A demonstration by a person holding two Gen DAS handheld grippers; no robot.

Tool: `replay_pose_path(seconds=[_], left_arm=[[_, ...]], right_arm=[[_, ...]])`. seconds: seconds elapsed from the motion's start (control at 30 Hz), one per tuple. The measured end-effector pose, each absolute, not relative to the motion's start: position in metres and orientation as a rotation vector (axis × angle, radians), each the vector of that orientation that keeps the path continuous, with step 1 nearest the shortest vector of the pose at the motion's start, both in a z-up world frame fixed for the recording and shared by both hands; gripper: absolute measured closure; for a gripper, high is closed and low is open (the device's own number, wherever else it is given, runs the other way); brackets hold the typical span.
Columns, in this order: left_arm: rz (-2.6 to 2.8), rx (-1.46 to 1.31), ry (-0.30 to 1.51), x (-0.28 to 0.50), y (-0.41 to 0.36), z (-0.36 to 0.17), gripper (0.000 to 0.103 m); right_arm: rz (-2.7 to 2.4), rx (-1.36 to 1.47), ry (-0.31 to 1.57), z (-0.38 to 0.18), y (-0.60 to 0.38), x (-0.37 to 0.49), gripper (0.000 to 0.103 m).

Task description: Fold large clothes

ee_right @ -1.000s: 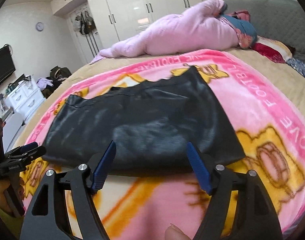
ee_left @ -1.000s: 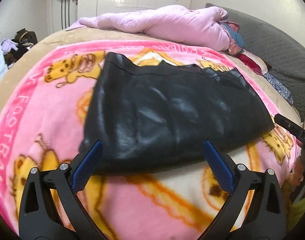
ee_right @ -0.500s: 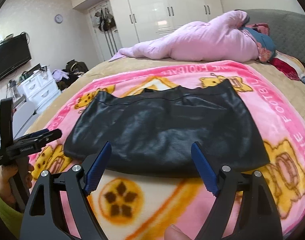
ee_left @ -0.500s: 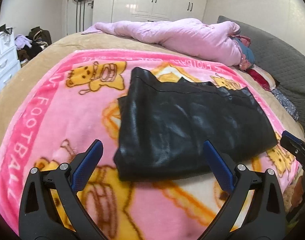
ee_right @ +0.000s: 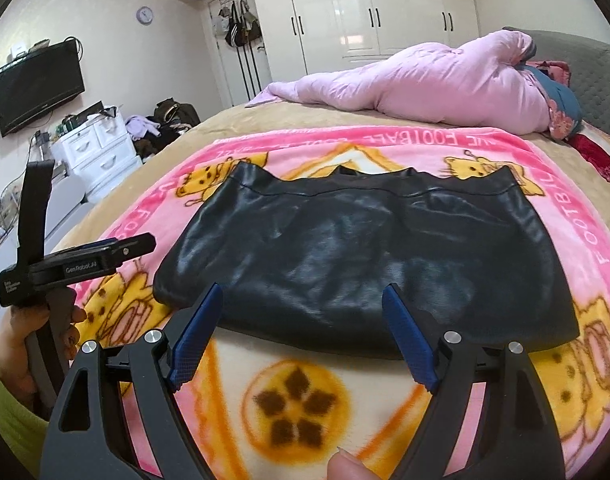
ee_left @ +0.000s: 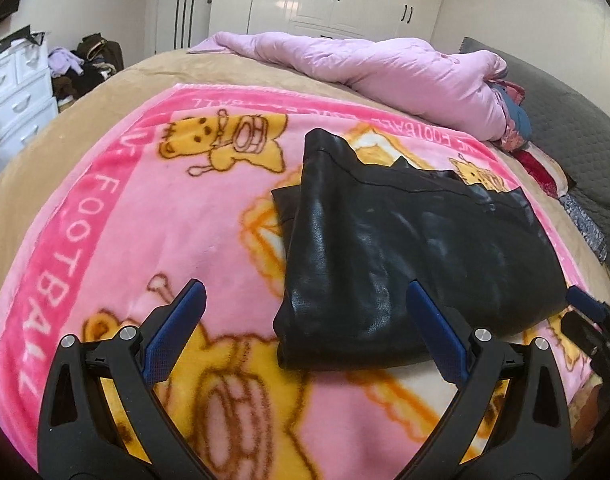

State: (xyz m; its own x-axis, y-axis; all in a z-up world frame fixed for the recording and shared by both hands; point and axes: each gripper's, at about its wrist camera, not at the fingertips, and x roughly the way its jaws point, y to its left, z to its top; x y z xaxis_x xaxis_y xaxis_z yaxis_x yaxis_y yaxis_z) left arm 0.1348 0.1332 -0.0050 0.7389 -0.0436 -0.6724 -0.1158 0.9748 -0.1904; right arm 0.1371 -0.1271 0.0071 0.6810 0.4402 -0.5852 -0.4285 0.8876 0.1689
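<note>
Blanket: pink fleece blanket (ee_right: 577,208) with yellow cartoon bears and the word FOOTBALL along its border, spread flat on the bed.
Bed: tan bedcover (ee_left: 117,92) showing around the blanket on the far and left sides.
Quilt: pale pink quilt (ee_right: 437,80) bunched in a long heap across the far end of the bed.
Headboard: grey quilted headboard (ee_left: 577,128) at the right.
Wardrobe: glossy white wardrobe (ee_right: 369,8) with dark handles on the far wall.
Drawers: white drawer unit (ee_right: 97,148) at the left, a pile of clothes (ee_right: 161,124) beside it.
Television: black television (ee_right: 37,84) mounted on the left wall.
Clock: round wall clock (ee_right: 145,14) near the hanging bags (ee_right: 241,28).
</note>
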Motion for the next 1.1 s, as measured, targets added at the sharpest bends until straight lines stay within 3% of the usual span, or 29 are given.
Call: replay_pose_path(seconds=[0.3,0.67,0.9,1.1], left_arm=[[0.05,-0.281,0.767,0.152,0.147,-0.017,0.01],[0.047,-0.304,0.8,0.174,0.148,-0.027,0.01],[0.023,-0.299,0.818,0.189,0.14,-0.039,0.01],[0.001,-0.34,0.859,0.206,0.141,-0.058,0.01]], right_arm=[[0.498,0.007,0.692,-0.006,-0.11,0.148,0.034],[0.506,-0.012,0.721,-0.024,-0.104,0.157,0.07],[0.469,0.007,0.738,-0.034,-0.116,0.165,0.081],[0.441,0.037,0.743,-0.036,-0.13,0.17,0.083]])
